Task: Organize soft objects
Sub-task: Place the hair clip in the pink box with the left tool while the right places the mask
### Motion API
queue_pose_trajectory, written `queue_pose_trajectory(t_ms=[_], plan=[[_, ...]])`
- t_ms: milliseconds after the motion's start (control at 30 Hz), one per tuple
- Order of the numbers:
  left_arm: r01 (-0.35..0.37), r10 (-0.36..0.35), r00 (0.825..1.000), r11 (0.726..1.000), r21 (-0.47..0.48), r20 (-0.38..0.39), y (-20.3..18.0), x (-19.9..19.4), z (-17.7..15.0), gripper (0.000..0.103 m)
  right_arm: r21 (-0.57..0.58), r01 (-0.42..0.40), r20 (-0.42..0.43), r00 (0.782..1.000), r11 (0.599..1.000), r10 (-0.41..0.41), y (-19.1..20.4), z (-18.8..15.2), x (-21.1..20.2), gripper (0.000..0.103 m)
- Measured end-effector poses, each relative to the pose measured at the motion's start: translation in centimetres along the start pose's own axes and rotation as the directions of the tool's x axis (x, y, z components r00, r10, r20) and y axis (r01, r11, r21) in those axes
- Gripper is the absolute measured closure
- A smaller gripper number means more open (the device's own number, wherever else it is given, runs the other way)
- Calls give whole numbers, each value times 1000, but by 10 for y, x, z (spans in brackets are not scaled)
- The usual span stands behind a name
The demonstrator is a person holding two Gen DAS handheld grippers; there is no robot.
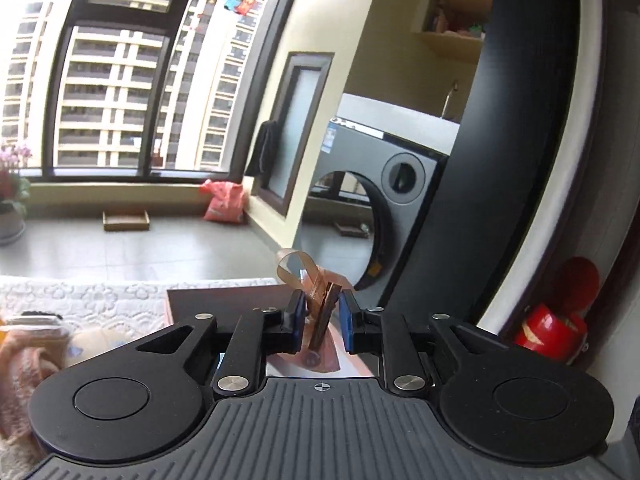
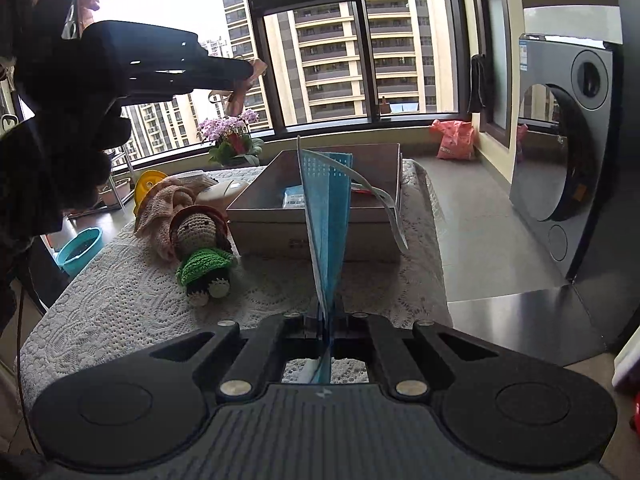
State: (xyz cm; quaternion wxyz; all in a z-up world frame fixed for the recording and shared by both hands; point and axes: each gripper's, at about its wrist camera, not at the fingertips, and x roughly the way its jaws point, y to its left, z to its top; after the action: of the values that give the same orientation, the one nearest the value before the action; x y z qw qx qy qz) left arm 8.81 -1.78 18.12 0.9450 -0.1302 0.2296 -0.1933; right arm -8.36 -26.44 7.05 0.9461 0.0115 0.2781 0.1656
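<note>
My left gripper (image 1: 322,312) stands above the box (image 1: 224,300), jaws partly apart, with a brown ribbon bow (image 1: 316,288) between them; contact with the pads is unclear. It also shows from outside in the right wrist view (image 2: 252,70), high at the left. My right gripper (image 2: 326,316) is shut on a blue face mask (image 2: 326,216) that stands upright before the open grey box (image 2: 320,216). A crocheted doll (image 2: 202,248) in green lies on the lace tablecloth (image 2: 120,300), left of the box, beside a pink cloth (image 2: 160,208).
A washing machine (image 2: 568,152) stands at the right with its door open. A red bag (image 2: 454,140) sits on the floor by the window. A flower pot (image 2: 234,140) and a teal basin (image 2: 78,250) are at the left. A pink cloth (image 1: 24,368) lies low left.
</note>
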Motion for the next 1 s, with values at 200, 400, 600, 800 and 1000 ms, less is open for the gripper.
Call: queue_pose_trajectory(t_ms=[200,400,600,800,1000], plan=[[-102,83,982,989,-105,-172,30,90,-12,80,21,20,-2,1000,1000,-20,-18,8,10,100],[-139,129,987,985,-100,-101,45,39,-49,80,-12,25,158,987,1000,-23,-24,77,9,100],[-175,169,984,976,-130,-58,58,-28,-80,80,-23,29,254,967,999,-22,-16,196,41,100],[-211,203,977,968,-137,-71,73,-67,-99,80,-123,123,47,992,985,-118,5,225,144,100],[-237,219,968,959,-158,-119,96,-79,-122,80,-118,65,-385,917,991,-106,-1,168,251,97]])
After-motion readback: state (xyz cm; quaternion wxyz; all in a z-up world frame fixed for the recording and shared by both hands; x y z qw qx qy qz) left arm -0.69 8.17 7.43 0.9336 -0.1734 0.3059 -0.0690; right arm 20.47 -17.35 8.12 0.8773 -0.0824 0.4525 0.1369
